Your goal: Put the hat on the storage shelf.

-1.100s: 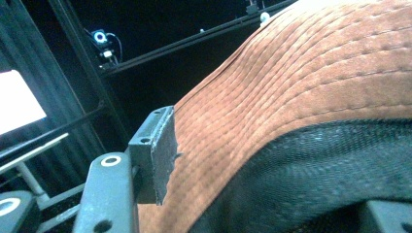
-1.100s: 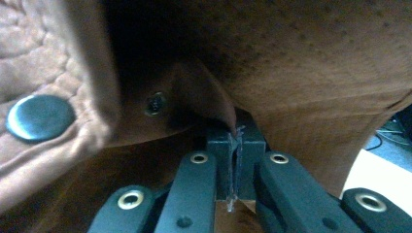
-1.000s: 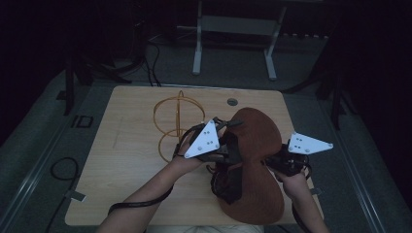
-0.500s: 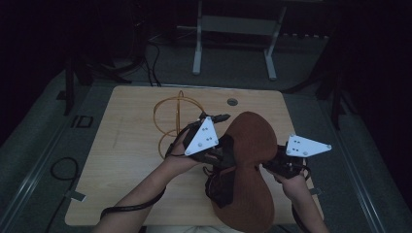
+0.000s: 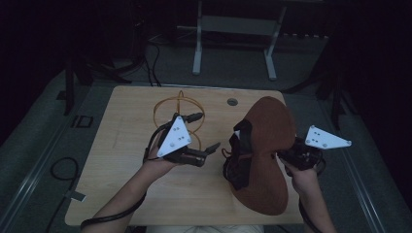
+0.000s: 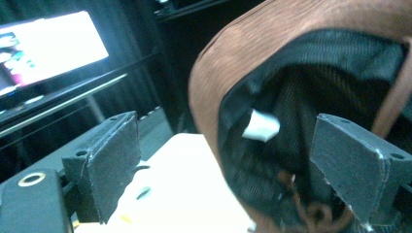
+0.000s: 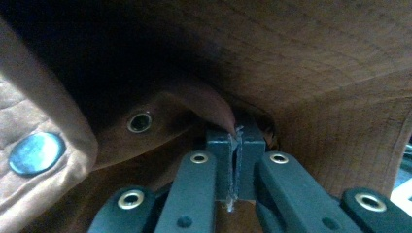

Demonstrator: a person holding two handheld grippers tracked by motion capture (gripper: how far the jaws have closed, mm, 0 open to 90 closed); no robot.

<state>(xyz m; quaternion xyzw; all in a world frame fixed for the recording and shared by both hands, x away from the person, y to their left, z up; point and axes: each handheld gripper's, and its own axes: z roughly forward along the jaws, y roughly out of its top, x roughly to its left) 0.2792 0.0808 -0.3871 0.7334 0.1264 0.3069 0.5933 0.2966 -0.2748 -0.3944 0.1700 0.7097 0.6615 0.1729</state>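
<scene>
we see one brown corduroy jacket (image 5: 265, 155) on the tabletop (image 5: 121, 160); right hand-held gripper (image 7: 235, 145) pinches its fabric; left hand-held gripper (image 6: 226, 170) gapes empty; one orange wire frame (image 5: 167, 109).

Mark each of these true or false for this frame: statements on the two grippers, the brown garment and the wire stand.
1. The right gripper is shut on a fold of the brown garment. True.
2. The left gripper is clamped on the garment. False: its jaws stand wide apart, with the garment's dark mesh lining beyond them and nothing between them.
3. A white tag shows inside the garment's lining. True.
4. The golden wire stand lies on top of the garment. False: it stands on the wooden table, apart from the garment, behind the left gripper.
5. The garment is folded flat on the table. False: its far part is lifted and bulges upward.
</scene>
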